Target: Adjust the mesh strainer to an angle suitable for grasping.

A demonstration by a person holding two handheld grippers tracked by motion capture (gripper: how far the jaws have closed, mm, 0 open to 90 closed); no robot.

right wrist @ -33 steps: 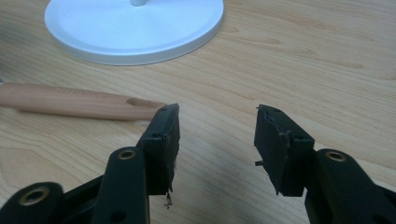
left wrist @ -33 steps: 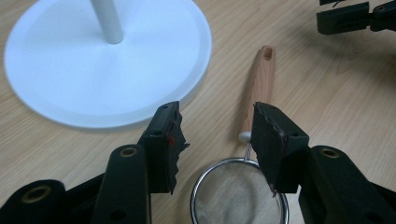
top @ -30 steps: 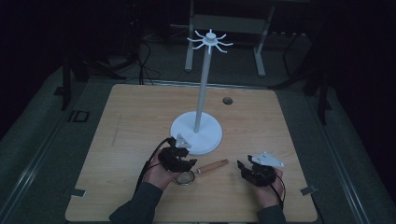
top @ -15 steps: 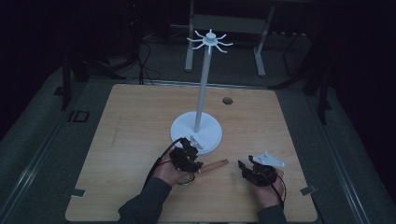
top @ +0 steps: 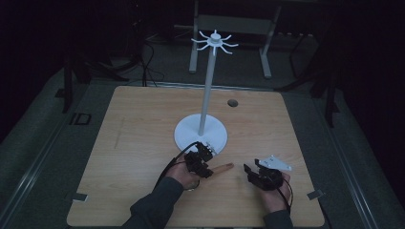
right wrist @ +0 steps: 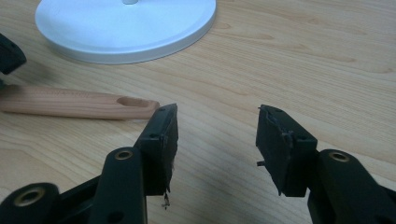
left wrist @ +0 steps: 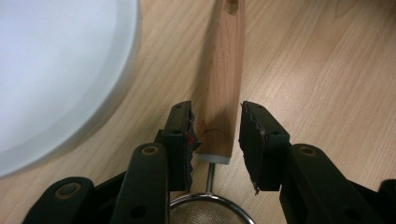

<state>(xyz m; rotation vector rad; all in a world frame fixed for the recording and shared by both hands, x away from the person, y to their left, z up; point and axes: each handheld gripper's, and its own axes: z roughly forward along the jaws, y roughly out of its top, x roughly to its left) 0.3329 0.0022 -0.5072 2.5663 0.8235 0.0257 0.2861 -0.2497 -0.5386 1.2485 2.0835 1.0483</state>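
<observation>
Left gripper view: the left gripper [left wrist: 215, 140], jaws apart, straddles the wooden handle [left wrist: 222, 84] of a strainer [left wrist: 210, 212] lying on the table [left wrist: 327, 70] beside the white stand base [left wrist: 56, 70]; squeeze squarely. The right gripper [right wrist: 215, 144] waits, jaws spread and empty.

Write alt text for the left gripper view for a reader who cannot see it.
The left tongs straddle the near end of a wooden handle lying on a wood table, their jaws open with a gap on the right side. A metal mesh strainer bowl joins the handle below, and a white round stand base lies at the left.
</observation>
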